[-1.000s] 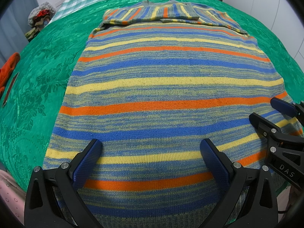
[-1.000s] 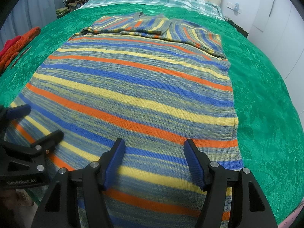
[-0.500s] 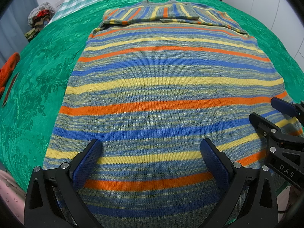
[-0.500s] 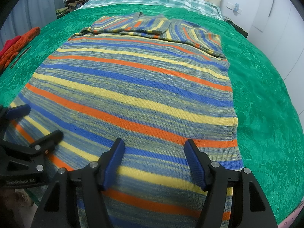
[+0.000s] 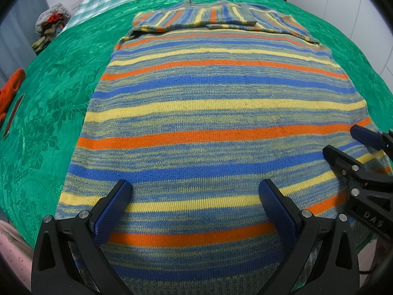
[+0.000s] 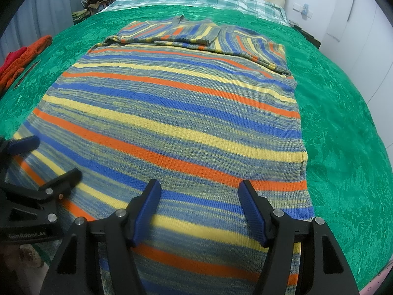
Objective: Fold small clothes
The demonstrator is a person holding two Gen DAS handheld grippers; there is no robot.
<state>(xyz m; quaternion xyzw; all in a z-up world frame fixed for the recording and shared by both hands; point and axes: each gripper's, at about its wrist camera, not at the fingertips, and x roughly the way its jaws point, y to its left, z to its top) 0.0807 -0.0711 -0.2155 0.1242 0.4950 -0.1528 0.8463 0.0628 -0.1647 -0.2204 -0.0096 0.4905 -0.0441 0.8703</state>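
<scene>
Lying flat, the striped sweater (image 5: 216, 113) covers the green bedspread (image 5: 49, 103); sleeves folded across its far end. Left gripper (image 5: 195, 206) and right gripper (image 6: 200, 209) stand open, empty, above its near hem.

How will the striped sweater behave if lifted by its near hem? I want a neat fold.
The sweater looks like soft knit lying flat, so it would likely droop and sag. Its sleeves, folded across the chest, may slip loose. It probably won't slide much on the textured green bedspread.
</scene>
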